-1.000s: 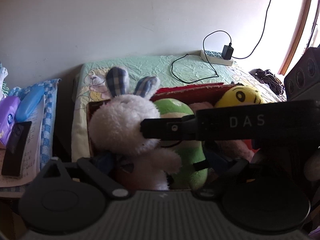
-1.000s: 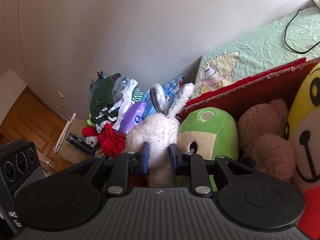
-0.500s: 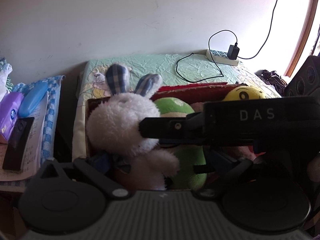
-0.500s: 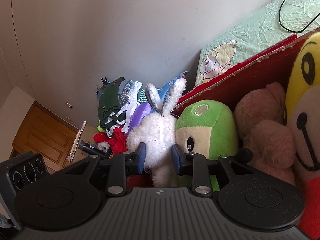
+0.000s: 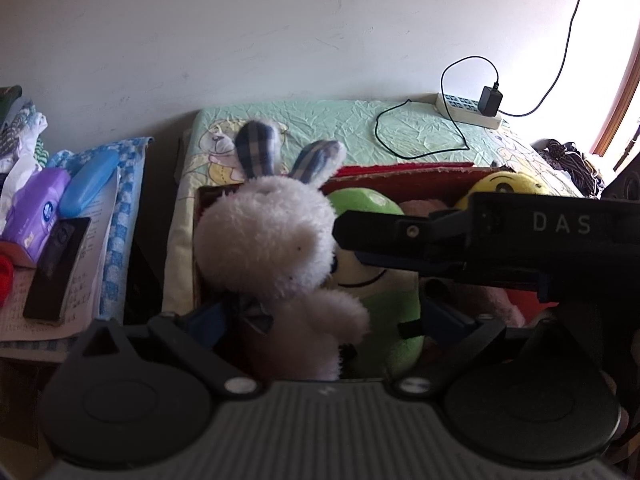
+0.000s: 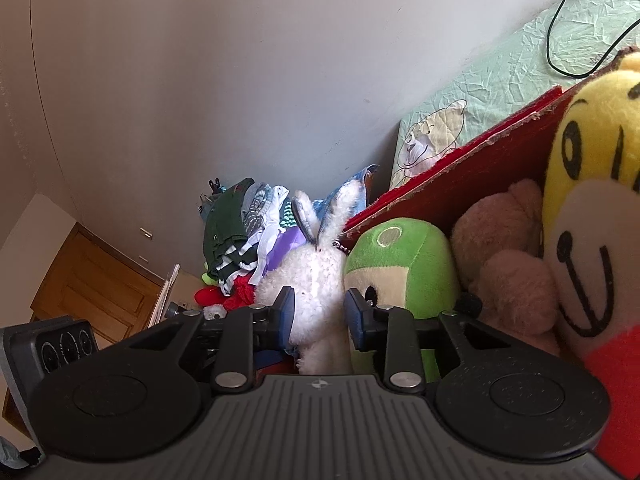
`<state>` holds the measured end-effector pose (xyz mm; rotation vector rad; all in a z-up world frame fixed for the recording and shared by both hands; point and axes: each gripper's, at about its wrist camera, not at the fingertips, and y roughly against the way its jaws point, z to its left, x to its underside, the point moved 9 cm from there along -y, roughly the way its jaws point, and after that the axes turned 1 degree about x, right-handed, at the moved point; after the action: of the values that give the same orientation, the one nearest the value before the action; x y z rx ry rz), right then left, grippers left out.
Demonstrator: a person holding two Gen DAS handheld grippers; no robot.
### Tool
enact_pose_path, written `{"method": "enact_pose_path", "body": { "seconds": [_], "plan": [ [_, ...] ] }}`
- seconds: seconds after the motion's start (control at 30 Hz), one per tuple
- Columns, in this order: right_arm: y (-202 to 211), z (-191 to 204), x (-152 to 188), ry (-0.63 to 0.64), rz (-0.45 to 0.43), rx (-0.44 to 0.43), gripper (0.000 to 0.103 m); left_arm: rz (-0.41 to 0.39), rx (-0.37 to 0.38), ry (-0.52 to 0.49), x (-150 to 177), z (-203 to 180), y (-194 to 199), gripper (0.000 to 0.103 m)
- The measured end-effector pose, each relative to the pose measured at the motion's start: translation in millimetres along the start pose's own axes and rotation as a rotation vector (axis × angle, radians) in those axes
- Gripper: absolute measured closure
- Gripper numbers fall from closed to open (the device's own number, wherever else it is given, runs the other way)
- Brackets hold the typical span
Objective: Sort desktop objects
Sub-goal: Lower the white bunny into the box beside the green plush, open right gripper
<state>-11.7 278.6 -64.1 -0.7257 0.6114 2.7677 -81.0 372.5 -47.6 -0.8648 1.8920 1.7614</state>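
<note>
Right fingers: my right gripper point(image 6: 319, 316) has its blue pads point(image 6: 285, 312) either side of the white rabbit point(image 6: 316, 280), at about the neck — they look pressed into the fur, so I read it as gripping the rabbit.
Left fingers: my left gripper point(image 5: 324, 320) stands wide apart, one blue finger point(image 5: 206, 318) left of the rabbit point(image 5: 266, 240) and the other over by the green toy; nothing is pinched between them.
Right gripper seen from the left: its black body point(image 5: 472, 240) crosses my left view from the right edge and ends against the rabbit's head.
Rabbit: upright at the left end of the red box point(image 5: 400, 170), checked ears point(image 5: 256, 152) standing above the rim, one arm out toward the green toy.
Green toy: the green toy point(image 6: 400, 264) sits just beside the rabbit, touching it, inside the box.
Pink toy: a pink toy point(image 6: 504, 264) sits between the green toy and the yellow toy point(image 6: 592, 200).
Yellow toy: it fills the right edge of my right view — black-stitched face, red below.
Box: it stands on a pale green cloth point(image 5: 360, 128) with a bear print.
Behind the box: a white power strip point(image 5: 464, 108) with a black charger point(image 5: 491, 100) plugged in, its cord looping across the cloth.
Left of the box: a purple pack point(image 5: 36, 208), a blue case point(image 5: 90, 186) and a black remote point(image 5: 56, 268) lying on papers.
Far left in my right view: a pile of clothes point(image 6: 236, 228).
</note>
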Motion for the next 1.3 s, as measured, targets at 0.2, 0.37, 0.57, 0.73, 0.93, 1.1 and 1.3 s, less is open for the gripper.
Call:
{"method": "enact_pose_path", "body": {
  "seconds": [0.2,0.37,0.57,0.73,0.93,1.1,1.3],
  "plan": [
    [4.9,-9.0,-0.7,-0.032,0.001,-0.007,0.078,0.012,-0.031,-0.005,2.1,-2.2,-0.8,0.002],
    [4.2,-6.2,0.4,0.000,-0.002,0.001,0.078,0.022,-0.048,-0.005,3.4,-3.1,-0.4,0.002],
    [0.8,-4.3,2.2,0.033,-0.008,0.012,0.077,0.031,-0.069,0.002,5.3,-4.3,0.3,0.002],
    [-4.1,-2.6,3.6,0.060,-0.010,0.024,0.078,0.030,-0.081,0.015,5.7,-5.0,1.2,0.002],
    [-5.3,0.6,4.9,0.099,-0.011,0.040,0.077,0.025,-0.103,0.024,6.1,-6.4,0.7,0.002],
    [-4.3,0.2,5.5,0.106,-0.014,0.043,0.077,0.023,-0.112,0.049,5.8,-5.5,1.3,0.001],
    [-1.5,0.3,5.3,0.107,-0.017,0.063,0.078,0.034,-0.099,0.091,8.5,-6.4,4.6,0.001]
  ]
}}
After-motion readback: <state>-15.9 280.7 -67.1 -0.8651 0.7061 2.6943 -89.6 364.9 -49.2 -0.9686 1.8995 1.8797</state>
